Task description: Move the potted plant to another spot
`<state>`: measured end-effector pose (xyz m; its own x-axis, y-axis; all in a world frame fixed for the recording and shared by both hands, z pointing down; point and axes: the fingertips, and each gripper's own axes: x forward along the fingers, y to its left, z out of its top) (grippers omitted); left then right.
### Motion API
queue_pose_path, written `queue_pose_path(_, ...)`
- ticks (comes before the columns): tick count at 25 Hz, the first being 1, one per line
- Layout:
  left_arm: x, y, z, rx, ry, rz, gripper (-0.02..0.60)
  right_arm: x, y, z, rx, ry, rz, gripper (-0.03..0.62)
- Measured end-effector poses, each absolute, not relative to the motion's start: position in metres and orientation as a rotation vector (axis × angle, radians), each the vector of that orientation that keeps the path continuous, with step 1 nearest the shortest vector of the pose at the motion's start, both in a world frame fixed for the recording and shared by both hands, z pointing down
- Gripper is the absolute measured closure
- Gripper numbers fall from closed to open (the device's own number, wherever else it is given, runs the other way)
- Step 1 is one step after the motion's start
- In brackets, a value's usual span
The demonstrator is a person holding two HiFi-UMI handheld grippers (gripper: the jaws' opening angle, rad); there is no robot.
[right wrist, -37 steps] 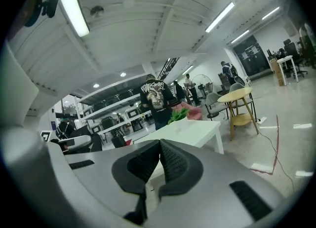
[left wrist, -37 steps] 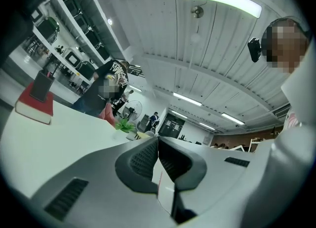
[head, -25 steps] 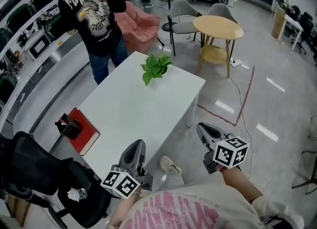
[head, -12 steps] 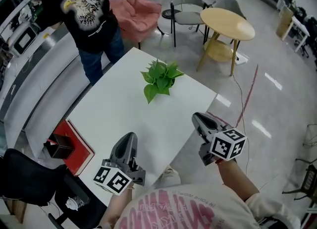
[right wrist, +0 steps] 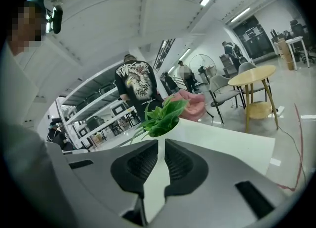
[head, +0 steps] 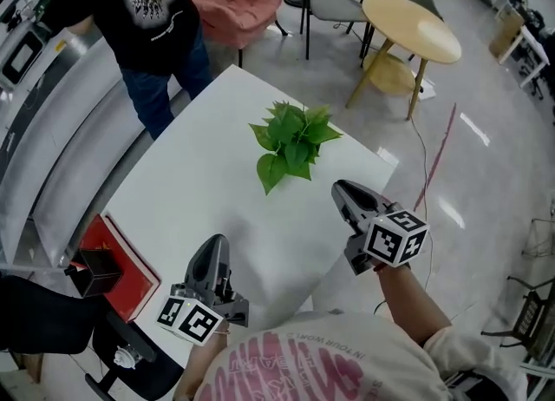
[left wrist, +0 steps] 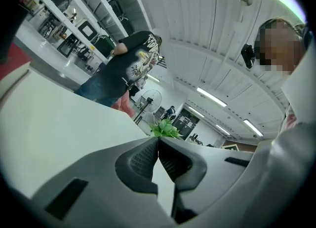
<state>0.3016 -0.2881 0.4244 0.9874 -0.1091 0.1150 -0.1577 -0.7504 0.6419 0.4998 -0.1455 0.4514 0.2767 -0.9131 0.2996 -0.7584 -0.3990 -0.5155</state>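
while my left tongs [head: 216, 247] and right tongs [head: 341, 191] hover empty, each pressed together, over the near end of the white tabletop [head: 195, 195], the potted plant [head: 293, 141] stands ahead between them, nearer the right tongs, touching neither.

Green plant [head: 293, 141], white table [head: 195, 204]
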Motion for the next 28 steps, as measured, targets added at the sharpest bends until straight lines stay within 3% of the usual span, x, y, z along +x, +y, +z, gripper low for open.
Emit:
queue_pose_path(4,0.305,-0.301,0.443,2.401,-0.229,0.11,0.557,0.513,-0.163,0.466,-2.275,1.608,-0.813,0.506)
queue_pose_path(10,0.303,-0.304,0.454,2.382,-0.301,0.147,0.557,0.515,-0.18,0.474,-2.303,1.797,-0.775,0.301)
queue_pose_path(19,0.303,-0.295,0.432,2.338,-0.503,0.061,0.557,0.541,-0.206,0.482,-2.395,2.063,-0.701,0.074)
queue_pose_path(25,0.294,-0.283,0.431,2.284,-0.667,0.02,0.557,0.546,-0.228,0.488,-2.289,2.248,-0.681,0.002)
queue_pose_path(28,0.289,-0.276,0.431,2.273,-0.739,0.015,0.557,0.547,-0.24,0.493,-2.256,2.331,-0.644,-0.003)
